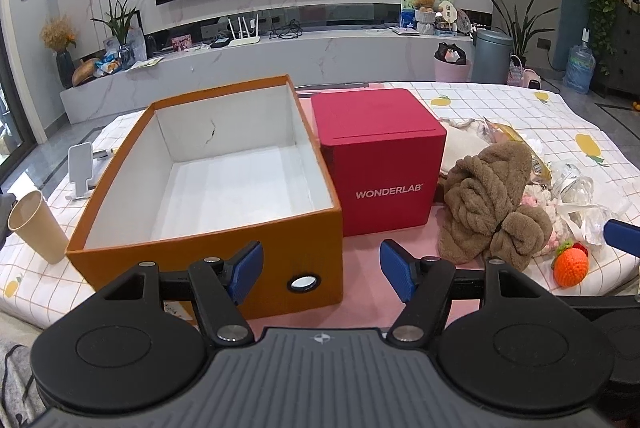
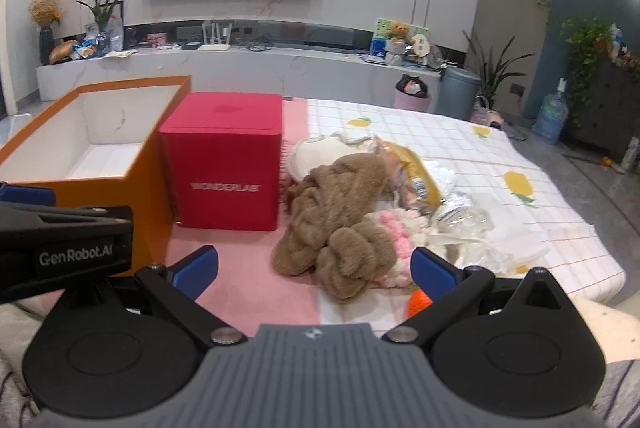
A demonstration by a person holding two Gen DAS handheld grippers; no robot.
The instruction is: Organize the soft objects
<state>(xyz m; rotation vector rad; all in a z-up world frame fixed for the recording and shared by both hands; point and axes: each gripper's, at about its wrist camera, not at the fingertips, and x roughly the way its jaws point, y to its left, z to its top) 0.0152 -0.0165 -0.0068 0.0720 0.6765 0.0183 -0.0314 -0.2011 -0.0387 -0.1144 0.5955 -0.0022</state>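
- Your left gripper (image 1: 322, 274) stands wide with nothing between its blue pads, hanging over the pink strip of cloth by the near edge of the bed, in front of the orange box (image 1: 208, 187) and the red box (image 1: 378, 159).
- Your right gripper (image 2: 314, 268) is likewise wide and holds nothing; it hovers just short of the near end of the brown fluffy cloth (image 2: 340, 224), not touching it.
- The brown cloth lies bunched on the bed right of the red box, at the near-left of a heap. Its long axis runs from the knotted lump nearest you up and away toward the heap's far side, leaning a little left toward the red box.
- Risk: the cloth lies partly on pink-and-white yarn (image 2: 394, 228) and beside crinkled clear plastic (image 2: 468, 228). Pinch too deep and you will likely drag those along.
- Risk: an orange knitted fruit (image 1: 570, 264) sits close to the near edge of the bed, just behind your right finger. A sweep could nudge it off.
- Risk: take only the near lump and the loose length may trail, catching the red box on the way to the empty orange box.
- Risk: a paper cup (image 1: 36, 228) stands at the orange box's left; a wide swing of your left tool could tip it.
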